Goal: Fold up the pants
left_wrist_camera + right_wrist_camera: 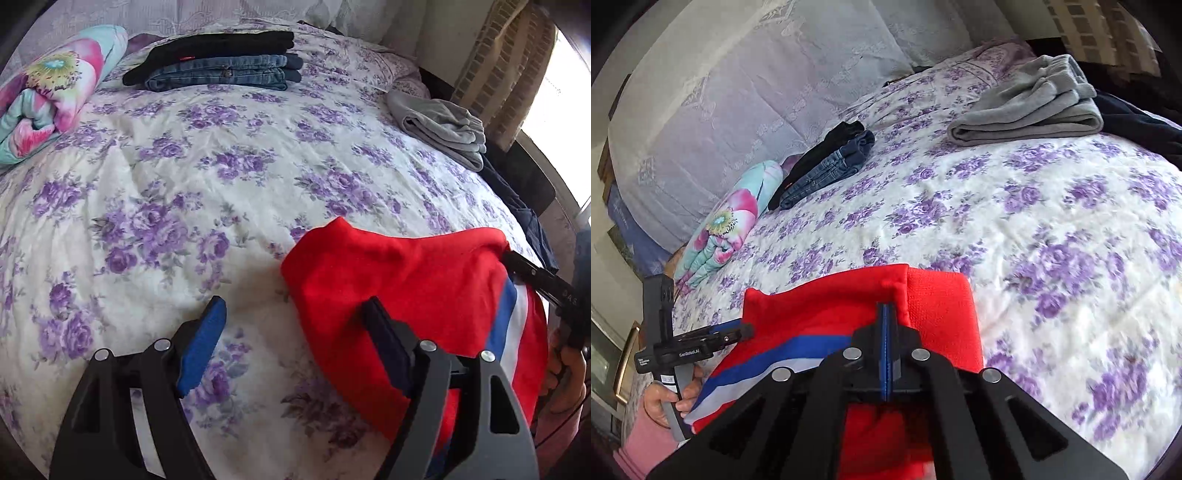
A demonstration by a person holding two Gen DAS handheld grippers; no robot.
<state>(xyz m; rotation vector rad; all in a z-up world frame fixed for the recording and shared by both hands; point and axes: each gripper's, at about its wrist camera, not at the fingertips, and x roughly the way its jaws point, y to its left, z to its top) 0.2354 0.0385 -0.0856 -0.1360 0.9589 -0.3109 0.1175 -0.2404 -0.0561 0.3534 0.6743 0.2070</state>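
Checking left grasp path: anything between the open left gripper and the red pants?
Nothing visible. The left gripper is open, its right finger already overlapping the edge of the red pants on the floral bedspread. The right gripper is shut on the pants.

"GenRobot.AI" on the left hand-held gripper (738,331); smaller label there illegible.
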